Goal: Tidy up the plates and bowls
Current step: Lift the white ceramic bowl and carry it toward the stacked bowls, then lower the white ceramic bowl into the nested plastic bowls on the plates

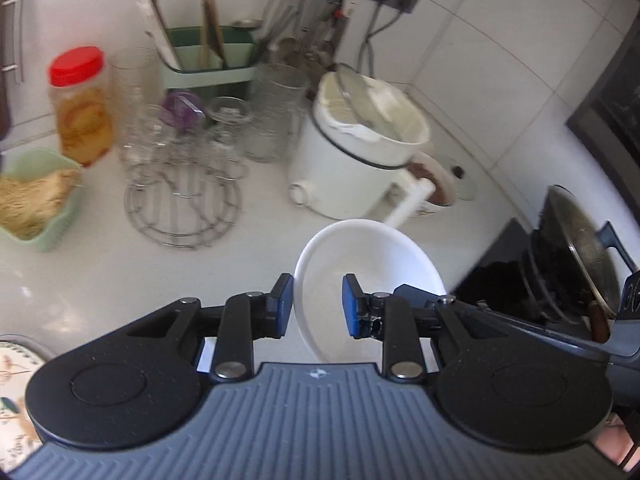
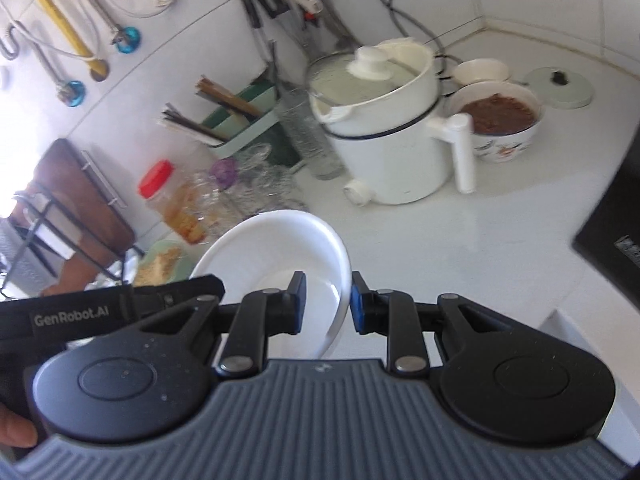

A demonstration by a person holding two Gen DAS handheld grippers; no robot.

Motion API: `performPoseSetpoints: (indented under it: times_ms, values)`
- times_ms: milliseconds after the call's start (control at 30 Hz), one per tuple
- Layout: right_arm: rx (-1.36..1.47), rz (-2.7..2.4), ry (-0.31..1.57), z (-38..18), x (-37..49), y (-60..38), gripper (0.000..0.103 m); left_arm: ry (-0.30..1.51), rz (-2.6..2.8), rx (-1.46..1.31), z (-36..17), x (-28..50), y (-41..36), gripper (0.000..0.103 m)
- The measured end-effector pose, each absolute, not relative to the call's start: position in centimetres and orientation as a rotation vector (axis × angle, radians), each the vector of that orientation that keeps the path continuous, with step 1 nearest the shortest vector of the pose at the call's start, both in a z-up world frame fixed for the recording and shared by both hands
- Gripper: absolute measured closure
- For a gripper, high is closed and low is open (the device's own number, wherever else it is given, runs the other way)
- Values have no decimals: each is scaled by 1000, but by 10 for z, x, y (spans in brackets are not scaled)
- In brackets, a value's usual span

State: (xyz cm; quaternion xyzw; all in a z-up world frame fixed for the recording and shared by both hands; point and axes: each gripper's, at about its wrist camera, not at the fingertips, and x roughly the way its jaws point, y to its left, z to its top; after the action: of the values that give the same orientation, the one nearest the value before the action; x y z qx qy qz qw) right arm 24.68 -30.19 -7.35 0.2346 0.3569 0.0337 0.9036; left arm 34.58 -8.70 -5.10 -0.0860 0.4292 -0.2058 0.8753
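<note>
The plain white round bowl (image 1: 372,264) sits against the glossy white stone bench (image 1: 100,272). The left gripper (image 1: 316,306) and right gripper (image 2: 328,300) are black with blue pads and grey ribbed bodies. The clear plastic jar (image 1: 82,120) has a red lid and yellow-orange contents. The scalloped dish (image 1: 48,236) is mint green with beige crumbs. The utensil caddy (image 1: 210,64) is two-tone green. The white electric pot (image 2: 396,148) has a thin dark band. The flower-patterned white bowl (image 2: 506,136) holds brown food.
</note>
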Motion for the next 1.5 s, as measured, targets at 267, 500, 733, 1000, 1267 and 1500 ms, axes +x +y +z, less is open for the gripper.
performPoseSetpoints:
  times_ms: [267, 500, 733, 1000, 1267, 1500]
  values:
    - [423, 207, 762, -73, 265, -267, 77, 866, -308, -225, -50, 336, -48, 74]
    - [338, 279, 796, -81, 278, -234, 77, 889, -219, -278, -71, 329, -17, 74]
    - [241, 364, 873, -112, 292, -198, 76, 954, -117, -344, -115, 326, 15, 74]
    - [174, 403, 918, -132, 300, -174, 75, 971, -77, -340, -130, 322, 26, 74]
    - [152, 404, 952, -142, 302, -174, 75, 1001, -66, -363, -141, 319, 23, 74]
    - [193, 389, 953, -147, 301, -189, 61, 1042, -14, -335, -160, 320, 35, 63]
